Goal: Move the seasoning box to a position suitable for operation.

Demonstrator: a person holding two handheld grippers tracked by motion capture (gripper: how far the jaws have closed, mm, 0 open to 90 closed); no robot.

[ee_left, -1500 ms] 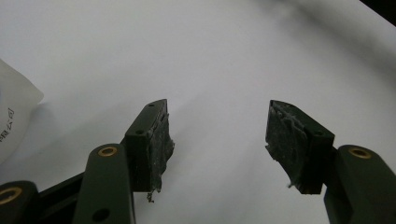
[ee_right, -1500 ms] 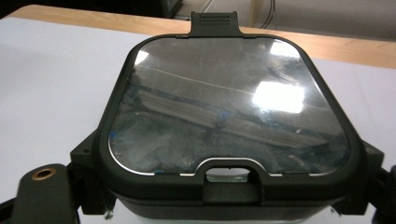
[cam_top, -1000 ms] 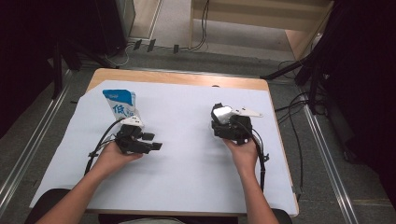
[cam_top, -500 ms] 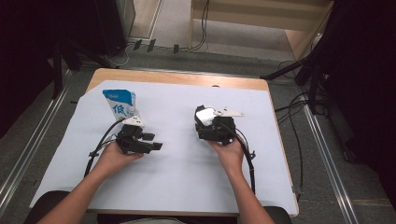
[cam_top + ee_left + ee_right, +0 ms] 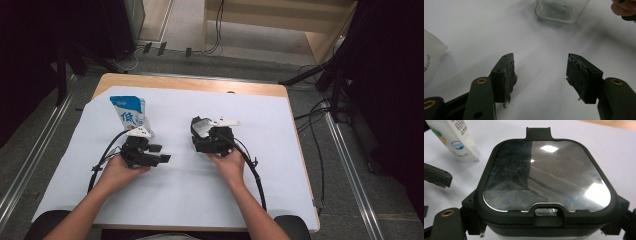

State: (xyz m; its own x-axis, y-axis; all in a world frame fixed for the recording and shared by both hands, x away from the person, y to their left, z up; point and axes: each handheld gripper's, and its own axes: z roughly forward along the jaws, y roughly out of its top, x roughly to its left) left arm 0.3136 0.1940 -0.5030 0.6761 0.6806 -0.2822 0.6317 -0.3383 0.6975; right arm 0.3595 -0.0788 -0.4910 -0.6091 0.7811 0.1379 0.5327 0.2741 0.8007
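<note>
Looking down from the high view: right gripper [image 5: 200,131] is near the table's middle, carrying a lidded glass container [image 5: 202,129] between its jaws, held low over the white sheet [image 5: 190,200], probably to bring it next to the pouch. Left gripper [image 5: 159,153] rests on the sheet just in front of the standing blue-and-white pouch [image 5: 129,113], jaws pointing toward the container; likely parked, waiting for the container to come within reach.

Left gripper view: jaws stand apart with nothing between them, worn pads [image 5: 510,75] bare. Glass base of the container [image 5: 560,10] sits ahead, clear of the jaws. Pouch edge [image 5: 431,60] at left. Fingers of the right hand [image 5: 624,8] at top right.

Right gripper view: jaws clamp the container's sides just below the dark-rimmed lid [image 5: 546,176], so the reflective lid panel faces the camera and the latch tab [image 5: 540,132] points away. Side grip leaves the lid and tab free, which I judge suits opening by the left gripper. Pouch [image 5: 456,138] upper left, well behind.
</note>
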